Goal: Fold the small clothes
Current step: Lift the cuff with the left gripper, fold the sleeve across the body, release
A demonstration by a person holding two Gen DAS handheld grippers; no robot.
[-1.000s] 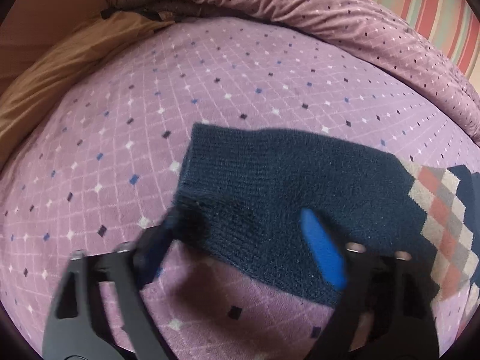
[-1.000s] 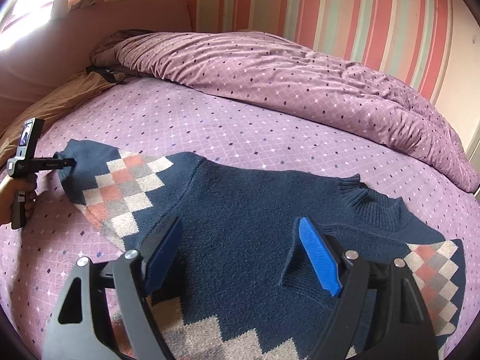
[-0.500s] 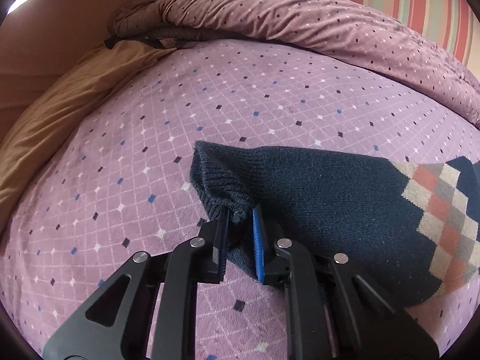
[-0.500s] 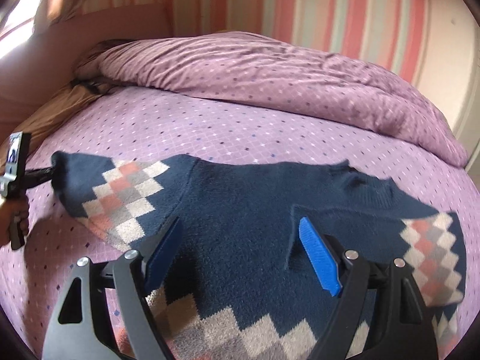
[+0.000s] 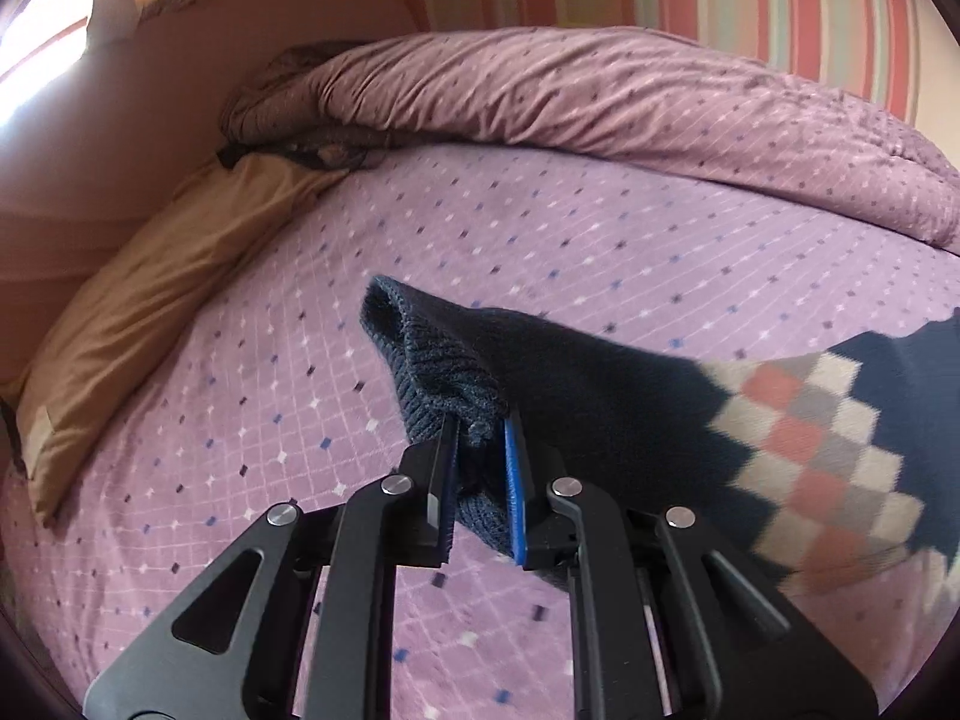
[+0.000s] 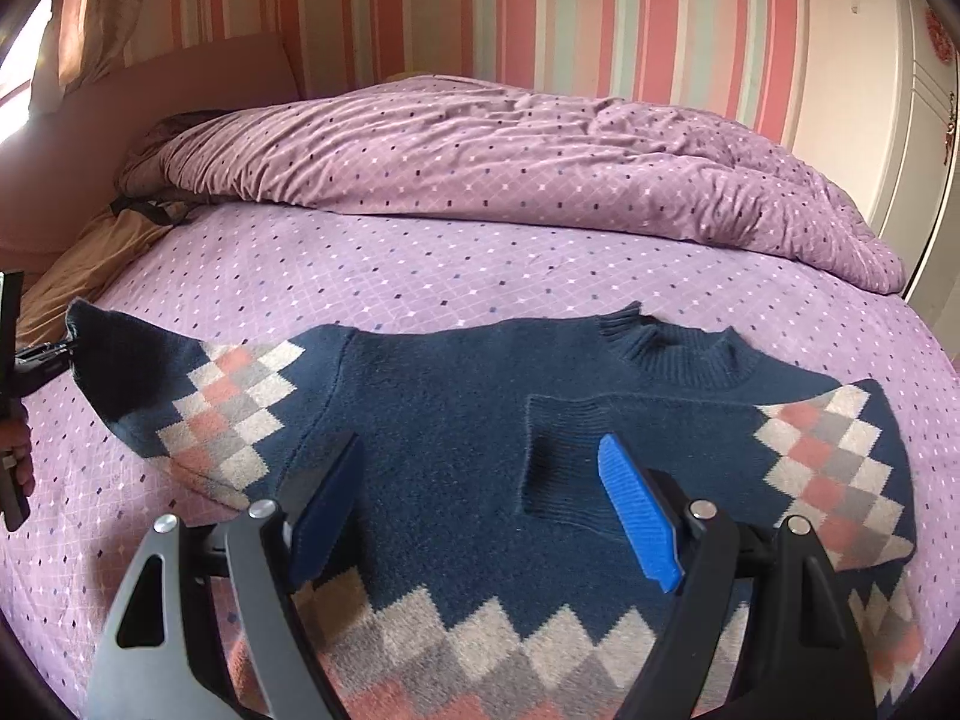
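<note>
Crosswise, sweater (image 6: 456, 420), collar away, cuff (image 5: 438, 384) in left gripper (image 5: 477, 480).

a bedroom at home: a big bed (image 6: 480, 276) with a purple blanket (image 6: 510, 150), a pillow (image 5: 138, 300), stripy walls (image 6: 540, 6)

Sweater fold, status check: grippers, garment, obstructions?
Left gripper shut on sleeve cuff, lifted. Right gripper open over sweater; other sleeve already folded in. Nothing in the way.
</note>
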